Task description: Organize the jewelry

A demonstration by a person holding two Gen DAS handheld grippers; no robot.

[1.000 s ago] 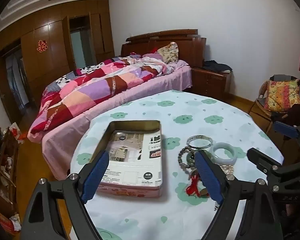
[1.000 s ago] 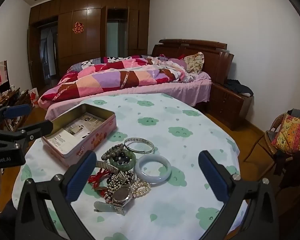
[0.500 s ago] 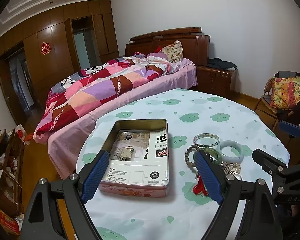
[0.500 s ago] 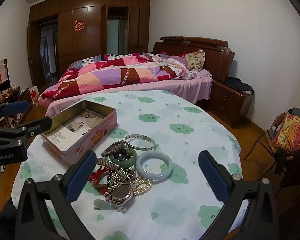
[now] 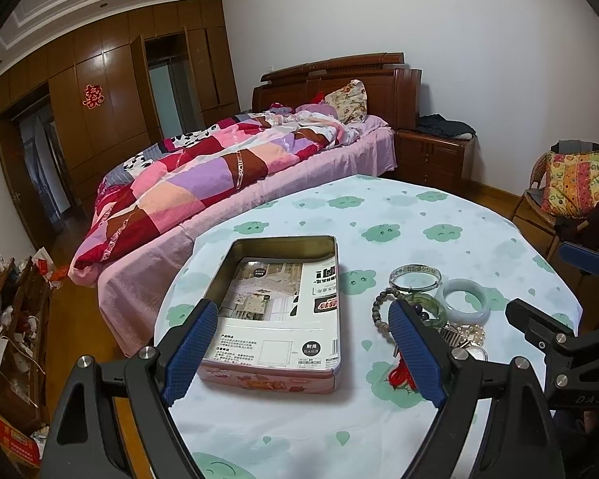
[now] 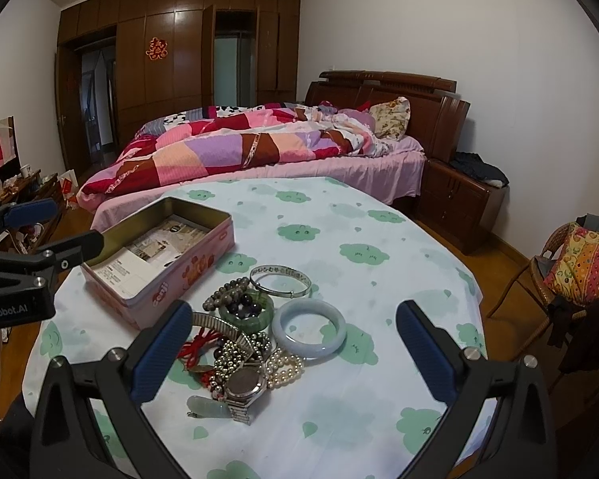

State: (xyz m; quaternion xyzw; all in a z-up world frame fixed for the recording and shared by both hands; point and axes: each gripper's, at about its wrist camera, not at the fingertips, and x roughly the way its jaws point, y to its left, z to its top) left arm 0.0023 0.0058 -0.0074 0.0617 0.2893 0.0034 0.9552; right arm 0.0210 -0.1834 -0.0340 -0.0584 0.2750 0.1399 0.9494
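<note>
An open pink tin box (image 5: 275, 379) (image 6: 187, 275) with a printed sheet inside sits on the round table. Right of it lies a jewelry pile: a pale jade bangle (image 6: 337, 321) (image 5: 465, 311), a silver bangle (image 6: 280, 273) (image 5: 415, 271), a green bangle (image 6: 259, 319), a bead bracelet (image 6: 225, 291), a pearl bracelet (image 6: 285, 367), a wristwatch (image 6: 243, 385) and a red cord (image 6: 197, 345). My left gripper (image 5: 303, 355) is open and empty above the tin's near edge. My right gripper (image 6: 293, 353) is open and empty, hovering over the pile.
The table (image 6: 379, 223) has a white cloth with green clouds. A bed (image 6: 259, 143) with a patchwork quilt stands behind it. A wicker chair (image 6: 571, 275) with a cushion is at the right. A cluttered shelf (image 5: 16, 311) is at the left.
Both grippers have edged forward and lower toward the table. The tin and jewelry look larger and nearer. Nothing on the table has moved.
</note>
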